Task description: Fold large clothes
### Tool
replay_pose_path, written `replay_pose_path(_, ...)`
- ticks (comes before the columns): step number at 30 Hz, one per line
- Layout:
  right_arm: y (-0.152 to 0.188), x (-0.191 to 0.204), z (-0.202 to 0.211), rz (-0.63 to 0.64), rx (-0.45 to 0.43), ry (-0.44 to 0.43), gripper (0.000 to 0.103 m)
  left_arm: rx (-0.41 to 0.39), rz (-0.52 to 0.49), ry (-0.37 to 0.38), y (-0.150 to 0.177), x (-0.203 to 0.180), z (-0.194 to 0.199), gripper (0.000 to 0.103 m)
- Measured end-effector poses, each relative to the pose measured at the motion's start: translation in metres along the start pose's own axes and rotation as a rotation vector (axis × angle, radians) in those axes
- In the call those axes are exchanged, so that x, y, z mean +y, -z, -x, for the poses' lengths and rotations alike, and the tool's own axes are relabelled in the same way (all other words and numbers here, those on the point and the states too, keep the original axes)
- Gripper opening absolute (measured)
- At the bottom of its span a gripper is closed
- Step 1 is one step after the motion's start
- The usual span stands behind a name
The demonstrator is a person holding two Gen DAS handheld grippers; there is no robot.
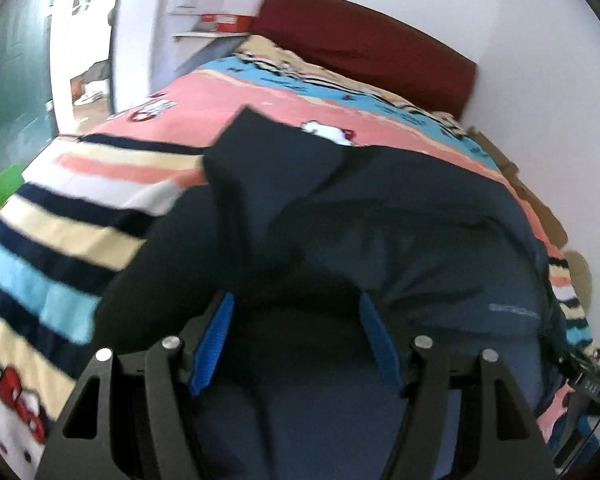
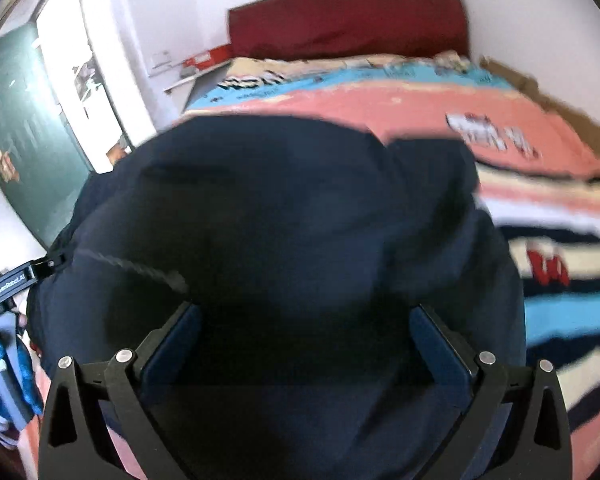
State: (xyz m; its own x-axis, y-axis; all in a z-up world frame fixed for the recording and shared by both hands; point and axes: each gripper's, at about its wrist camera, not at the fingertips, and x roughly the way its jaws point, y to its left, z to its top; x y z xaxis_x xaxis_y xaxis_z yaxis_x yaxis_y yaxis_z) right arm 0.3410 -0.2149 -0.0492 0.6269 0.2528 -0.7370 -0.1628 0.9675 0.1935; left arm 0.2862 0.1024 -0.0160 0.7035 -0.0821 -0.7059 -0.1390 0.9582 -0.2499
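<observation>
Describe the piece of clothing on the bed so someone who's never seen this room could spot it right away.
Find the bed with the dark red headboard and the striped cartoon blanket in pink, blue, cream and navy. The dark navy garment lies bunched on the blanket's near part, beyond both sets of jaws. It is the only plain, unpatterned fabric there, with a small pale logo near one edge.

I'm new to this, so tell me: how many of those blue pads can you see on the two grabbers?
4. Left gripper: one pad on each side, second. Right gripper: pads and, darker in shadow. All sit wide apart over the dark garment.
</observation>
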Motion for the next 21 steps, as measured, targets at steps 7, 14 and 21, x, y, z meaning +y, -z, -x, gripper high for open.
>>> replay_pose_path(7,0.031,-0.009,0.040,-0.011,-0.011,0.103,0.102,-0.066,-0.038,-0.049,0.032,-0.012,0.056,0.064)
replay_pose_path(14,0.063,0.023,0.095,0.057,-0.074,0.117,0.102,-0.086,-0.151,-0.103,0.080,-0.037,0.102,0.065)
replay_pose_path(21,0.085,0.040,0.130,0.075,-0.138,0.145,0.103,-0.133,-0.217,-0.119,0.106,-0.055,0.134,0.065)
